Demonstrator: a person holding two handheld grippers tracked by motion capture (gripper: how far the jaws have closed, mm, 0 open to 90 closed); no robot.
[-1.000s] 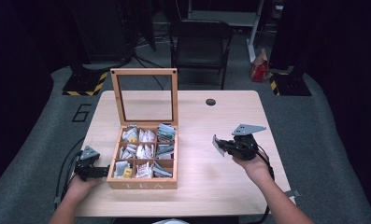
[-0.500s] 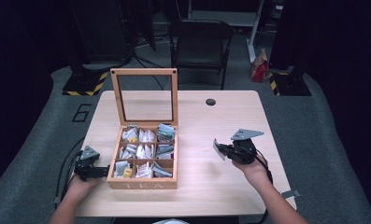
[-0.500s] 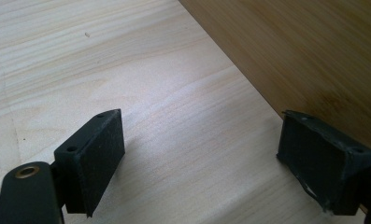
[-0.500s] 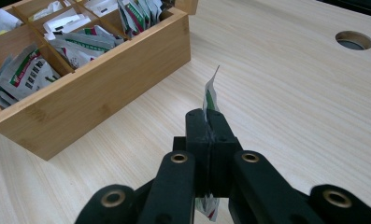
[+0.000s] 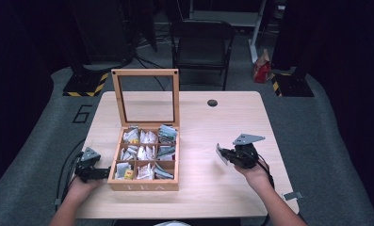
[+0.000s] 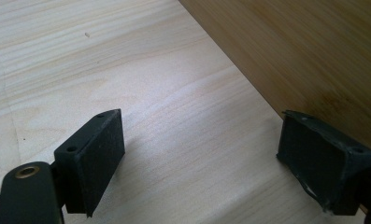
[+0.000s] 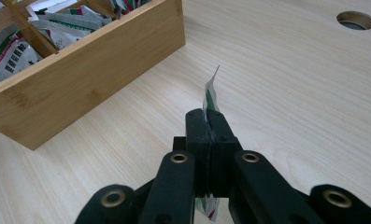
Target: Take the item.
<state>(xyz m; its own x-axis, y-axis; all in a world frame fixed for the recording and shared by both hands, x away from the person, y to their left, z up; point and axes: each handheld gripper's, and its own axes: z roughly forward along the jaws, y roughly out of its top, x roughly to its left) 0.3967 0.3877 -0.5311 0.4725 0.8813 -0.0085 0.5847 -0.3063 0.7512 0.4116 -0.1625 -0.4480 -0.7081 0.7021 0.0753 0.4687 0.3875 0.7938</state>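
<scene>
Right gripper (image 5: pixel 228 156) clamped flat on a sachet (image 7: pixel 211 95), pinched near one end so most of the packet stands free beyond the jaws, edge-on in the right gripper view, probably to leave it easy to lay down or drop. Held low above the bare table (image 5: pixel 208 188), right of the box (image 5: pixel 144 181) and well apart from it, so the packet is out of its compartment and clear of the wooden wall. Left gripper (image 5: pixel 100 173) parked at the box's left side near the near corner, jaws wide with nothing between them; one pad (image 6: pixel 325 161) right up against the box wall in the left gripper view, touching or just shy of it, hard to say which. Likely set there to brace the box against sliding while packets get pulled out. Lid (image 5: pixel 145 96) propped upright at the far edge, keeping all compartments open from above. Remaining sachets (image 5: pixel 144 153) stuffed loosely across the cells, several on edge, which suits a pinch from above. Cable hole (image 5: pixel 212 102) far off toward the back, out of the way.
</scene>
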